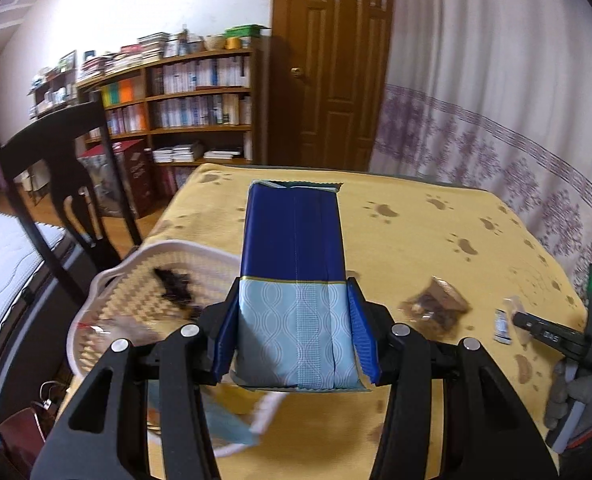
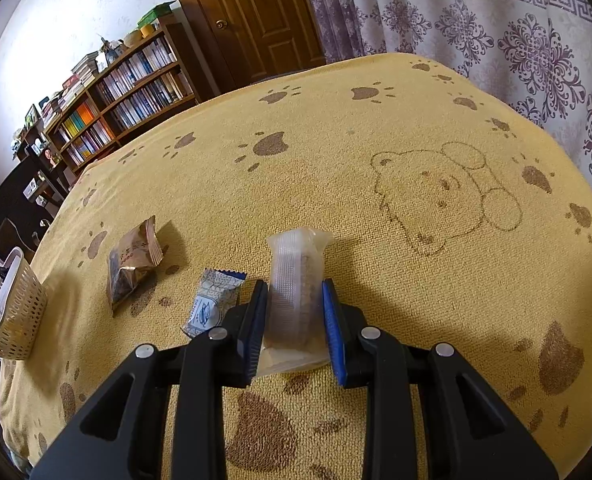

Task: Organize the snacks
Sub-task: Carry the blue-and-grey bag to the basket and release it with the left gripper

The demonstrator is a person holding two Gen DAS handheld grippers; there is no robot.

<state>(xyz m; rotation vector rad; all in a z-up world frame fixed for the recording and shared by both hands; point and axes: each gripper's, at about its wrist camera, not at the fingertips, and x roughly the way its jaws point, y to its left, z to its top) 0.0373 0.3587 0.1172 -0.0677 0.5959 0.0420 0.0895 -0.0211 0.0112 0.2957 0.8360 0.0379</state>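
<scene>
My left gripper [image 1: 294, 292] is shut on a tall blue and pale-blue snack packet [image 1: 294, 264], held above the table beside a white-rimmed woven basket [image 1: 136, 268] at its left that holds dark and clear wrapped snacks. My right gripper [image 2: 294, 292] is shut on a clear plastic-wrapped snack [image 2: 296, 272] just over the yellow cloth. A brown snack packet [image 2: 134, 264] and a small white and blue sachet [image 2: 212, 304] lie to its left. The same brown packet [image 1: 436, 304] and sachet [image 1: 502, 326] show in the left wrist view, near the right gripper's body [image 1: 556, 332].
The table wears a yellow paw-print cloth [image 2: 336, 152]. A dark chair [image 1: 56, 184] stands at its left side by the basket [image 2: 20, 312]. Bookshelves [image 1: 200, 108], a wooden door [image 1: 336, 64] and a patterned curtain [image 2: 496, 32] lie beyond. A gloved hand [image 1: 576, 404] holds the right gripper.
</scene>
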